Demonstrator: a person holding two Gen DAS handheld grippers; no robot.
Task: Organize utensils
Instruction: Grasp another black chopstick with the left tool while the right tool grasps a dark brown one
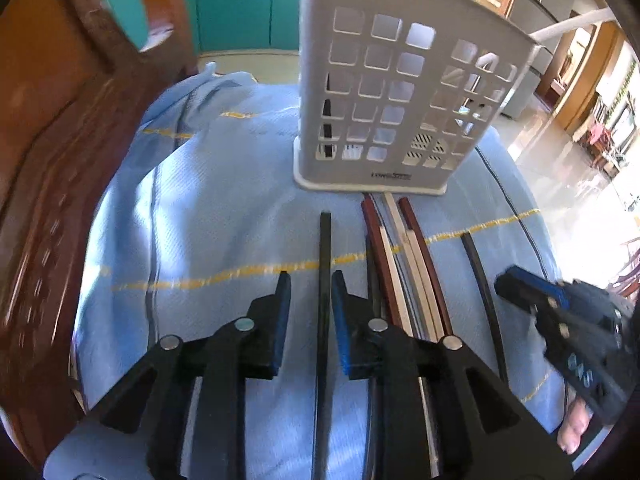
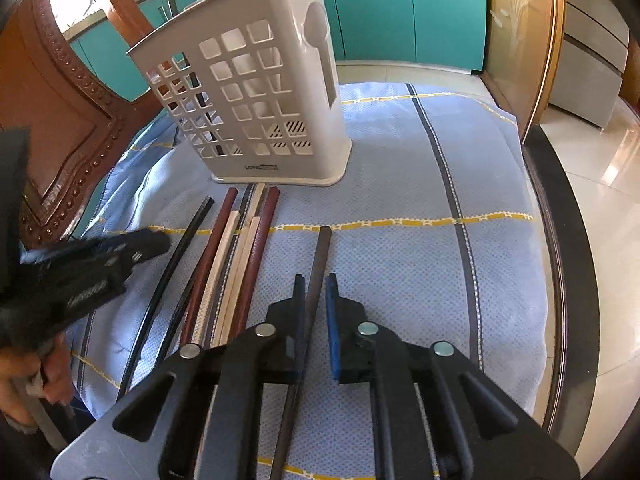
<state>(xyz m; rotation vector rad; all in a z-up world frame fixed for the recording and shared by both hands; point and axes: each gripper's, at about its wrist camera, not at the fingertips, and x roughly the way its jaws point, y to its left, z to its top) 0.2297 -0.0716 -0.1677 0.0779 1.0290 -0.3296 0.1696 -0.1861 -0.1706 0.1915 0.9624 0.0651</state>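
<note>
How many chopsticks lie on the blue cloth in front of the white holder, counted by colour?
Black chopsticks: 2
Dark red chopsticks: 2
Cream chopsticks: 3, judging by their visible ends
Total on the cloth: 7

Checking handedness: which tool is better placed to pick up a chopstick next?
Probably right: the right tool nearly pinches the dark square chopstick. The left tool straddles another black chopstick with a wider gap.

Blue striped cloth [image 2: 400, 168] under white utensil holder [image 2: 256, 112] and loose chopsticks [image 2: 224, 264].
</note>
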